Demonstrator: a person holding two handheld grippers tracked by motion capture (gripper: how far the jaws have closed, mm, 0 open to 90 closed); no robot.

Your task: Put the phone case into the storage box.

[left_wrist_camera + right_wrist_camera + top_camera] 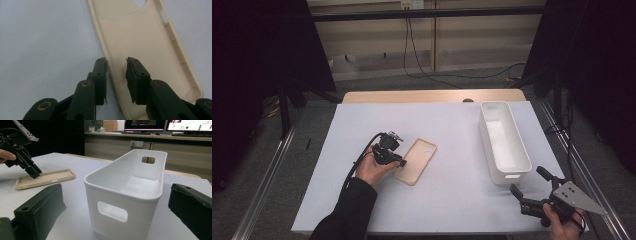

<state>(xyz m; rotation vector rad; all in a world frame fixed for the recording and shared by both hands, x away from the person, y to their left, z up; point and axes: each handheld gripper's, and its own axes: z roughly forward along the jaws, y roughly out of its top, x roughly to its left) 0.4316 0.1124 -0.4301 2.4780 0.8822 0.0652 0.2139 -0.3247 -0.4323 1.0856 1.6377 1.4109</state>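
Phone case (140,37), bin (504,140), no readable writing

Place: a lab or office room set up for recording.
Worktop (447,200): wooden, covered with a white sheet, standing between metal rails on a grey carpet.
Behind the worktop: black curtains (257,50) at both sides, a wall socket (411,4) with cables (412,50) hanging down.
Beyond the worktop, in the right gripper view: a long desk with lit monitors (145,125).
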